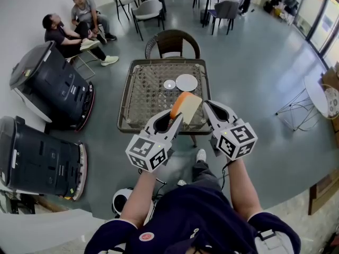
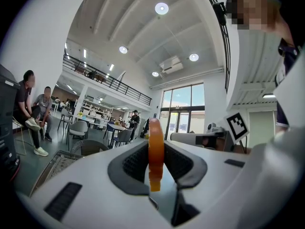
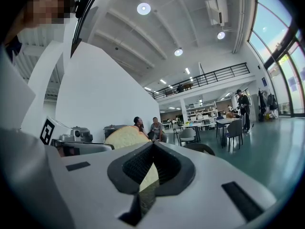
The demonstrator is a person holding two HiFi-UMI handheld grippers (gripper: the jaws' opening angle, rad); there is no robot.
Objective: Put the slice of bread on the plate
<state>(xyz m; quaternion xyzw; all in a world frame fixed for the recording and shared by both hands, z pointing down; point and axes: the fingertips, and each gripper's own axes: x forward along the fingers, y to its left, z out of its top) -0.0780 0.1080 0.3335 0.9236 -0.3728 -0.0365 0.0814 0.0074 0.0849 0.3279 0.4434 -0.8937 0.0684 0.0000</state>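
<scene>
Left gripper (image 1: pixel 173 119) pinching bread slice (image 1: pixel 188 105) (orange crust, pale face), apparently upright

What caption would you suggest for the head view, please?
Left gripper holds the bread slice at the wicker table, right gripper alongside, empty plate beyond.

Most of the desk (image 1: pixel 139 89) lies bare, with only the plate (image 1: pixel 186 82) and a small dish (image 1: pixel 169 84) near its far edge. A chair (image 1: pixel 172 42) closes off the far side, dark machines (image 1: pixel 53 86) crowd the left, and the floor on the right is open.
</scene>
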